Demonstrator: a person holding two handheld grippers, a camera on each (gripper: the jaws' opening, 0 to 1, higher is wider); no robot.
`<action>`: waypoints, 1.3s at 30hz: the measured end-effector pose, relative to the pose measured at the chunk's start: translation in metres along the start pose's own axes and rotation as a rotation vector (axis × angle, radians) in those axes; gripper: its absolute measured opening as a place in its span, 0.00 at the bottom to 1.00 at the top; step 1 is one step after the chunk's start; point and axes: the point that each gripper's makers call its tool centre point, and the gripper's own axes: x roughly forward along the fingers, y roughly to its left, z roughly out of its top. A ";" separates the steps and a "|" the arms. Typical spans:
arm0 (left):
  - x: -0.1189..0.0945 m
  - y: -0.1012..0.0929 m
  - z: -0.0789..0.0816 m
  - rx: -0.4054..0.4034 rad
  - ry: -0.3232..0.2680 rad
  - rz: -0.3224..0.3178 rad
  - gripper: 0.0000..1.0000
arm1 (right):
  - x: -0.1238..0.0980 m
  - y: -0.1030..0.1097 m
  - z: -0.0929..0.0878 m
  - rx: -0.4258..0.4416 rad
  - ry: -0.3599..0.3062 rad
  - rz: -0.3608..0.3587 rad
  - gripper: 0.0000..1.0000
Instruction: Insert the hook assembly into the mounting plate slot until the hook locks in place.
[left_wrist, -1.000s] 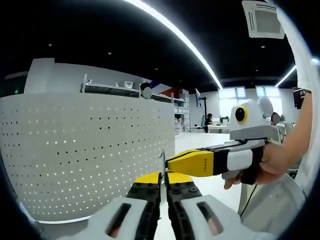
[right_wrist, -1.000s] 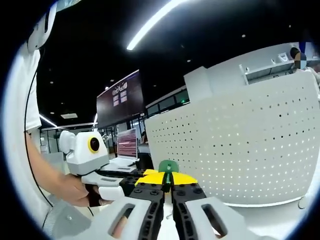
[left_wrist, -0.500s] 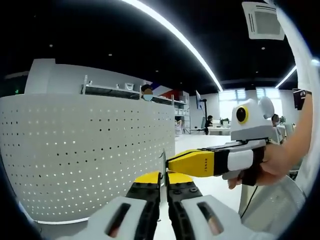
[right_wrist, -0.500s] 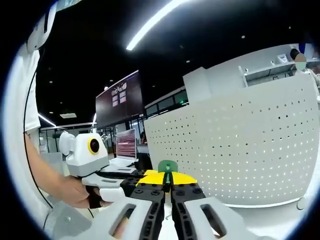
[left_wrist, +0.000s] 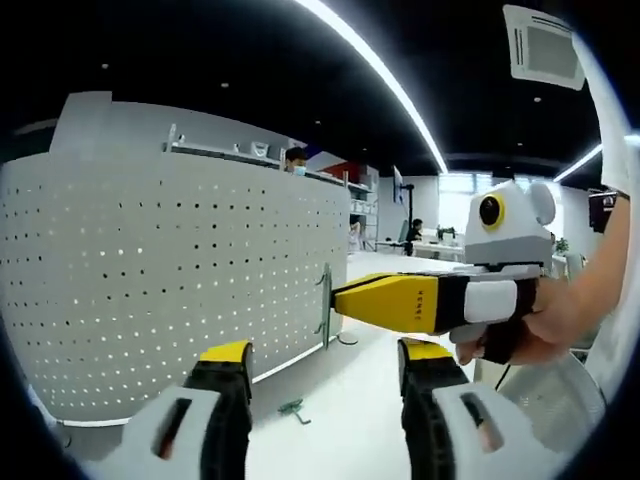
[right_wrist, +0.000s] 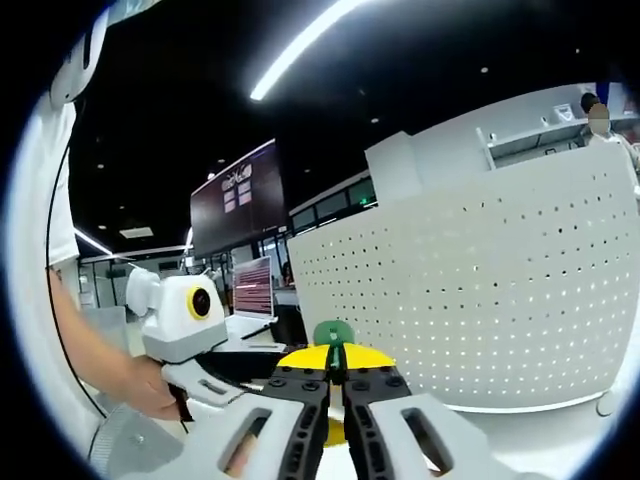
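In the left gripper view my left gripper stands open, its yellow-tipped jaws wide apart with nothing between them. From the right comes my right gripper, shut on a thin green mounting plate seen edge-on, just ahead of the open jaws. A small green hook piece lies on the white table below. The right gripper view shows the right gripper shut on the plate, whose rounded green top sticks up. The left gripper sits at the lower left there, held by a hand.
A curved white perforated wall stands close behind the work area, also in the right gripper view as the perforated wall. A hand holds the right gripper. Desks and screens lie far back.
My left gripper has opened and let go of the plate, which stays in the right gripper. The left gripper has also tilted and drawn back a little.
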 end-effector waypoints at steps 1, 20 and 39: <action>0.000 0.000 0.000 -0.001 0.001 0.002 0.75 | 0.000 0.001 0.000 0.004 0.000 0.003 0.01; -0.001 0.002 0.000 0.031 0.005 0.009 0.76 | 0.004 0.003 0.000 0.012 0.006 0.008 0.01; -0.004 0.005 -0.003 0.019 0.016 0.028 0.73 | -0.015 -0.046 -0.005 -0.104 0.067 -0.296 0.01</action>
